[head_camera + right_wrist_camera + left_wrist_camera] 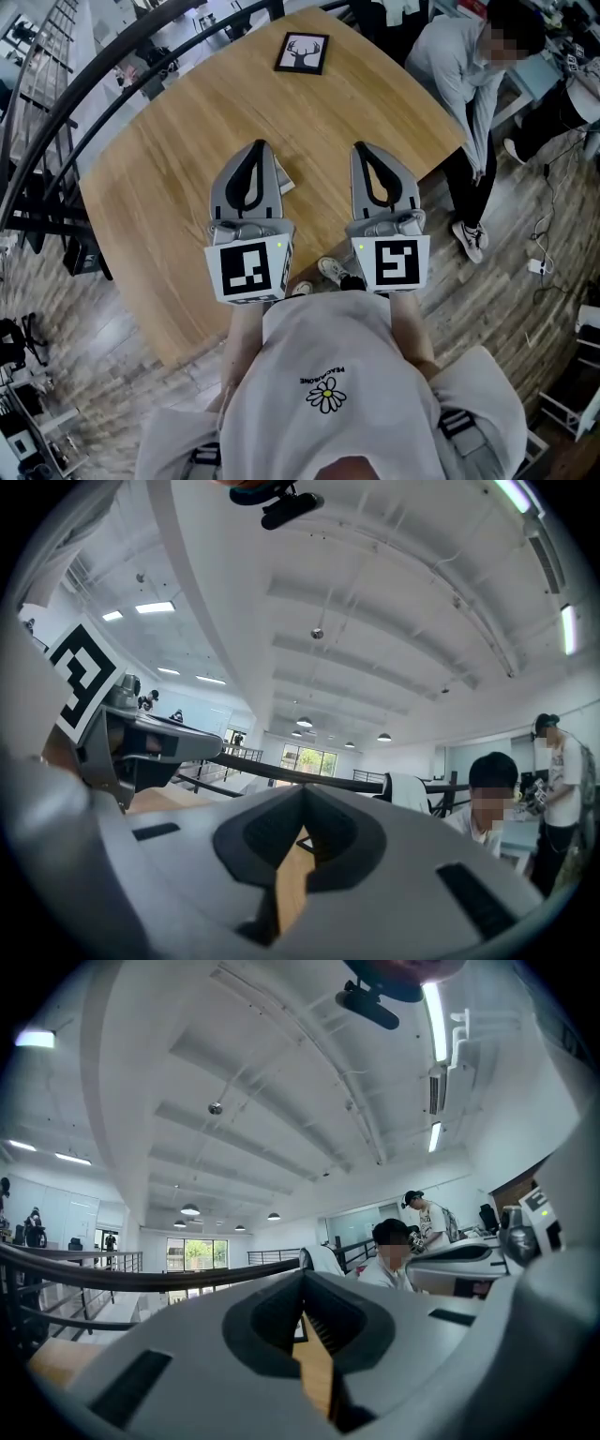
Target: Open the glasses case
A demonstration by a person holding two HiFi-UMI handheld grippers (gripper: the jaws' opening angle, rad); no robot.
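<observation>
A dark curved railing point(84, 89) runs along the far left, and beside it the rounded wooden table point(159, 178) fills the middle of the head view. The left tongs point(260, 145) are held level over the near part of the table with their marker cube toward the person. In the left gripper view these tongs point(303, 1275) are fully closed, their tips meet in a point, and nothing is between them; only a strip of the wood shows through the gap behind the tips. Just at the right edge of the left tongs a small pale object point(285, 178) lies flat on the table. It is light grey to white with a squared corner, and most of it is covered by the tongs. So little shows that I cannot tell whether it is the glasses case, nor whether it is open or shut; no other candidate shows on the table. Farther back, near the far edge, a black-framed picture point(302, 52) of an antlered deer head lies flat. The right tongs point(359, 147) are parallel to the left, near them but apart. In the right gripper view they point(302, 789) are likewise pressed together and empty. Past the table's right corner a person in a grey top point(459, 66) sits turned away.
</observation>
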